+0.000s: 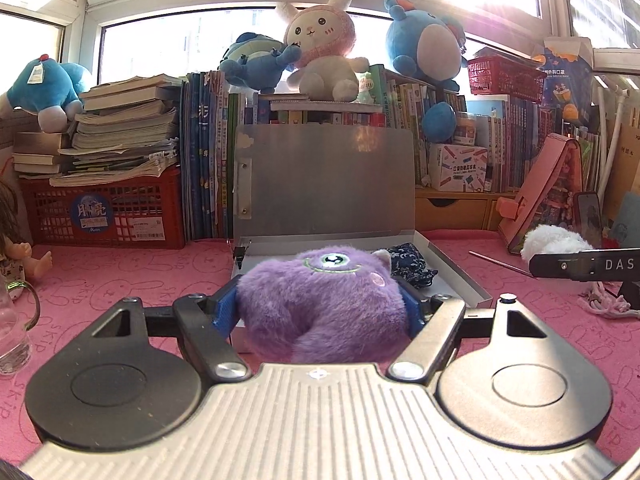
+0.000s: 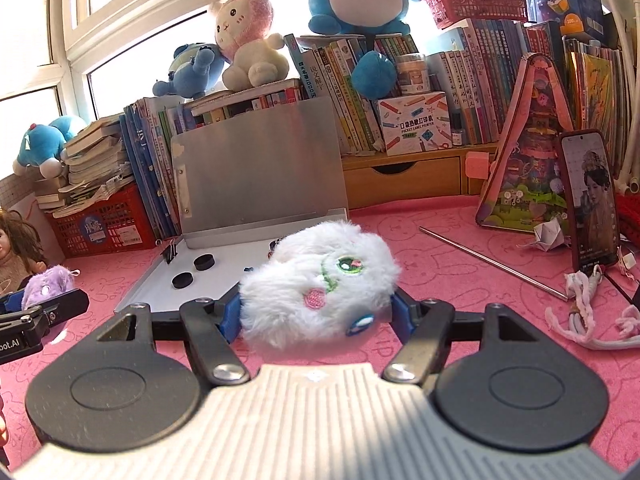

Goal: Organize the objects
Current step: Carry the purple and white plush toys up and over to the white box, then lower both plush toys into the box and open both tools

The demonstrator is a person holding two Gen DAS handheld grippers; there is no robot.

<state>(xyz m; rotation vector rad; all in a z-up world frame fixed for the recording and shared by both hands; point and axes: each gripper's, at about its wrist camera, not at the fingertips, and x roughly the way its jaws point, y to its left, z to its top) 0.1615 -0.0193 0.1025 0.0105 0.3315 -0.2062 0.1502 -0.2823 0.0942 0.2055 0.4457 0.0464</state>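
My left gripper (image 1: 320,312) is shut on a fluffy purple plush toy (image 1: 320,304) and holds it at the near edge of an open silver box (image 1: 460,276) whose lid (image 1: 328,176) stands upright. A dark patterned cloth (image 1: 412,266) lies inside the box. My right gripper (image 2: 316,312) is shut on a fluffy white plush toy (image 2: 320,280) by the box's (image 2: 224,256) near right corner. Two black discs (image 2: 192,272) lie on the box floor. The purple toy and left gripper also show at the left edge of the right wrist view (image 2: 44,288). The white toy also shows in the left wrist view (image 1: 556,242).
Pink mat (image 1: 120,280) covers the table. Books, a red crate (image 1: 104,212) and plush toys line the back. A doll (image 2: 16,248) sits left. A metal rod (image 2: 492,256), a phone (image 2: 592,200), a pink triangular case (image 2: 528,160) and a cord (image 2: 592,308) lie right. A glass (image 1: 12,332) stands left.
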